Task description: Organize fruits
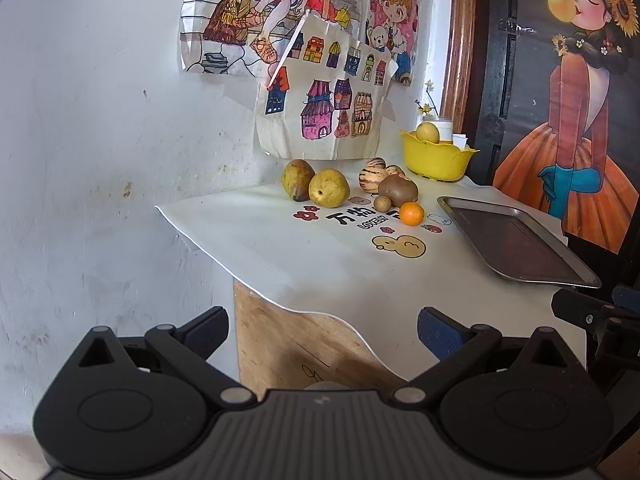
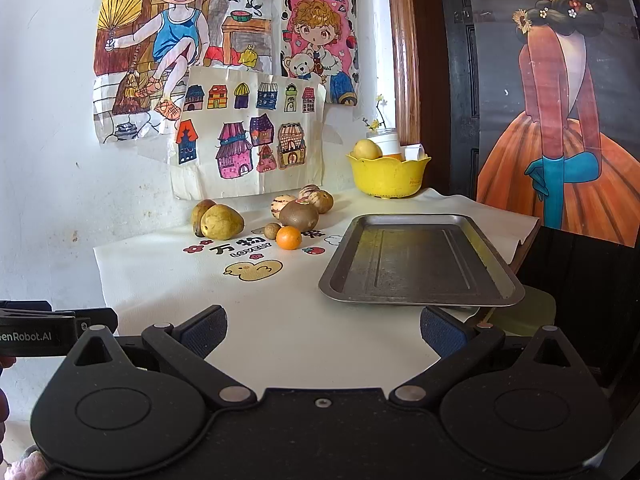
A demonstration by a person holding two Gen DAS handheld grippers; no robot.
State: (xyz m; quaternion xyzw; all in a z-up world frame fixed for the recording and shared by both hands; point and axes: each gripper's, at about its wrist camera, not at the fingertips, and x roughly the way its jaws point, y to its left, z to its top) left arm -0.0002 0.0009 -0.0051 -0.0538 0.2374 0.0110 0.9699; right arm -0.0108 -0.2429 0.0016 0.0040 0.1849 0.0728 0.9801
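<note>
Fruit lies at the back of a white-covered table [image 1: 320,264]: two yellow-green pears [image 1: 329,188] [image 2: 221,222], striped pepino melons [image 1: 372,176] [image 2: 284,206], a brown kiwi [image 1: 398,191] [image 2: 299,216], a small round brown fruit [image 1: 382,203] [image 2: 273,231] and a small orange [image 1: 411,213] [image 2: 289,237]. A metal tray [image 1: 516,240] [image 2: 420,260] lies to their right with nothing in it. A yellow bowl [image 1: 436,158] [image 2: 386,174] behind holds a yellow fruit. My left gripper [image 1: 322,338] and right gripper [image 2: 322,334] are open, empty, near the table's front edge.
Drawings hang on the white wall behind the fruit. A white jar [image 2: 386,140] with a flower sprig stands behind the bowl. A wooden door frame and a dark door with a poster rise at the right. The table's bare wooden side [image 1: 296,344] shows below the cover.
</note>
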